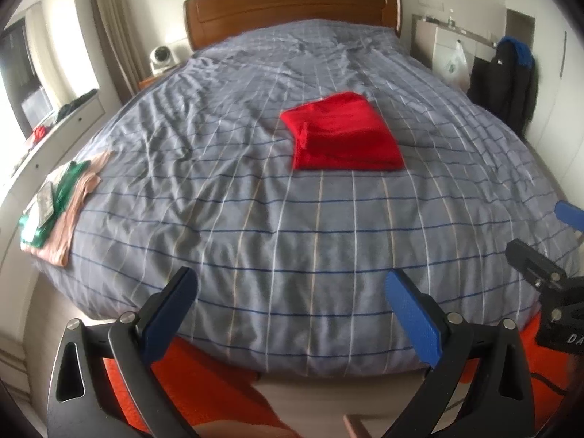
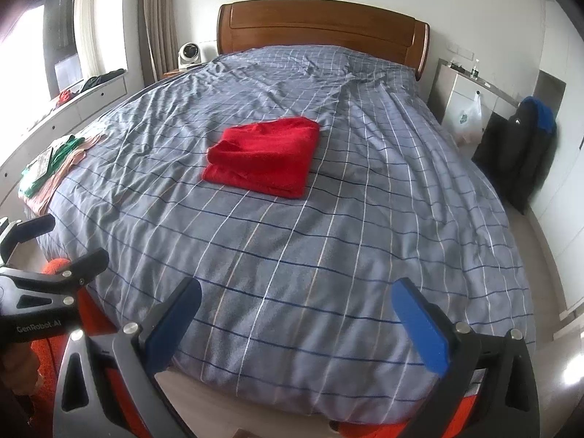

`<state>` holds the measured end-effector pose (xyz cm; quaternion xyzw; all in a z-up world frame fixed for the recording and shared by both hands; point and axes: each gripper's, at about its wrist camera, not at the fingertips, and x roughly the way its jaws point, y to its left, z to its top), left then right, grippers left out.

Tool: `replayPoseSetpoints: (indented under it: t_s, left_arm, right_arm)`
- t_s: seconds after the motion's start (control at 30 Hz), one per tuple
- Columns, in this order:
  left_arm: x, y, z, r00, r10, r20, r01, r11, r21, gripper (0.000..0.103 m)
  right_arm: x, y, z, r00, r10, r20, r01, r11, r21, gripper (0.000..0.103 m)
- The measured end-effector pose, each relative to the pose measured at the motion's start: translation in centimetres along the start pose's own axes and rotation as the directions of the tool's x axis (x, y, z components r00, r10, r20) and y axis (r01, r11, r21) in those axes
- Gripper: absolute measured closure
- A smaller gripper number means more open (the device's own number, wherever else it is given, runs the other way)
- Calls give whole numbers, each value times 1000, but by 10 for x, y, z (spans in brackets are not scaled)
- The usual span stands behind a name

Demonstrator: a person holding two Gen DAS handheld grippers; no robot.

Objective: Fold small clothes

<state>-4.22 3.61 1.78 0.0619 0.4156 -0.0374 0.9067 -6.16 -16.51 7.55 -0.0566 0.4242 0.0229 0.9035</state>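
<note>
Quick count: one bed (image 1: 255, 219) with one wooden headboard (image 1: 292, 3). One folded red garment (image 1: 343, 133) in the middle of it. Off at the left edge there's one small stack, a green piece (image 1: 62, 197) on top of a pink piece (image 1: 78, 211), so two there, three clothes total on the bed. Two sets of tongs, left (image 1: 292, 314) and right (image 2: 295, 323), two blue-padded fingers each. One white fan (image 2: 189, 54), one plastic bag (image 2: 471, 116), one dark jacket (image 2: 518, 153).

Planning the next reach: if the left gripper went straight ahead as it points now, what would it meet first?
Probably the checked bedcover; the red folded garment lies farther along. Depth is unclear.
</note>
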Motion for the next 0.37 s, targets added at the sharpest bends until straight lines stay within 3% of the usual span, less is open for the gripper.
replayPoseSetpoints:
  t_s: [0.37]
  left_arm:
    - [-13,3,2,998,-1,67,3,1000,-23,1]
  right_arm:
    - [0,1,-1,1000,8,0,-8,1000,-5,1]
